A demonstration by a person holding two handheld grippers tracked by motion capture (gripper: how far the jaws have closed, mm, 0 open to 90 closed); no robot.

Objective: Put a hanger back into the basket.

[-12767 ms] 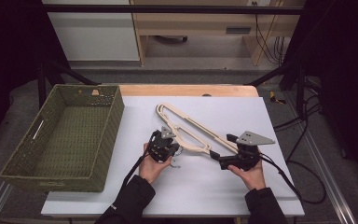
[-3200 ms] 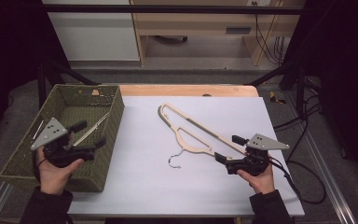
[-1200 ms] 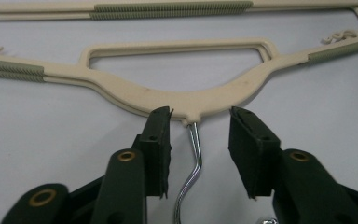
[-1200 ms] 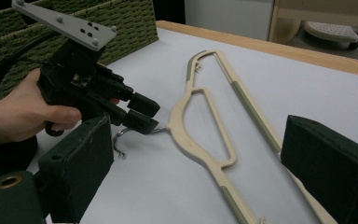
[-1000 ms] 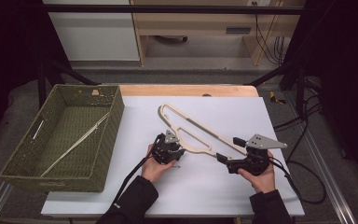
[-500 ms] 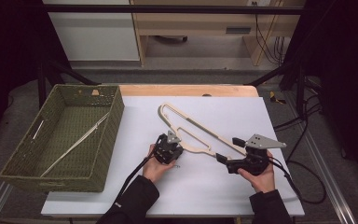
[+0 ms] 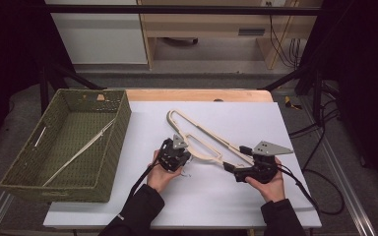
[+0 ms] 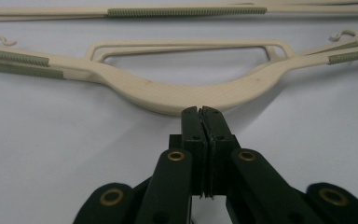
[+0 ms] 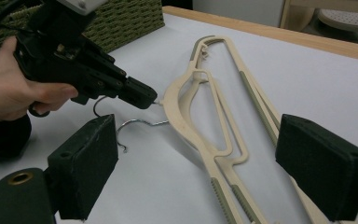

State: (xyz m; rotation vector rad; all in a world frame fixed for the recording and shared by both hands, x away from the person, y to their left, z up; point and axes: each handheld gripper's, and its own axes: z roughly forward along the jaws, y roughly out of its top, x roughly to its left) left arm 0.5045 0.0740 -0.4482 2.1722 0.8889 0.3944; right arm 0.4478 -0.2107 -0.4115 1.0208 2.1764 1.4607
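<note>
Hangers were pictured midway through being cleared from the desk [image 7: 256, 118]. In the high view, one slim hanger [image 7: 81, 150] was already seen lying slantwise inside the woven basket [image 7: 122, 129] at the left, while a cream pair [image 7: 204, 143], stacked one on the other, was left on the white surface, well apart from the basket. Its long axis was laid on a diagonal, from the far end beside the basket down to the near end at the right hand. The left gripper [image 7: 183, 160] was held at the pair's middle and the right gripper [image 7: 229, 168] at its near end; a lift and a carry to the basket were judged to remain.

In the left gripper view, the black fingers [image 8: 192, 122] were shown pressed shut together, tip just against the curved neck of the cream hanger [image 8: 177, 98], which was stretched crosswise through the frame.

In the right gripper view, the wide fingers [image 9: 86, 158] were spread apart, the hanger arms [image 9: 223, 154] lying between them untouched. Two wire hooks [image 9: 137, 122] were turned toward the person's left hand [image 9: 9, 88], where the left gripper [image 9: 150, 100] was closed at one hook's shank; whether the wire was pinched could not be told.
</note>
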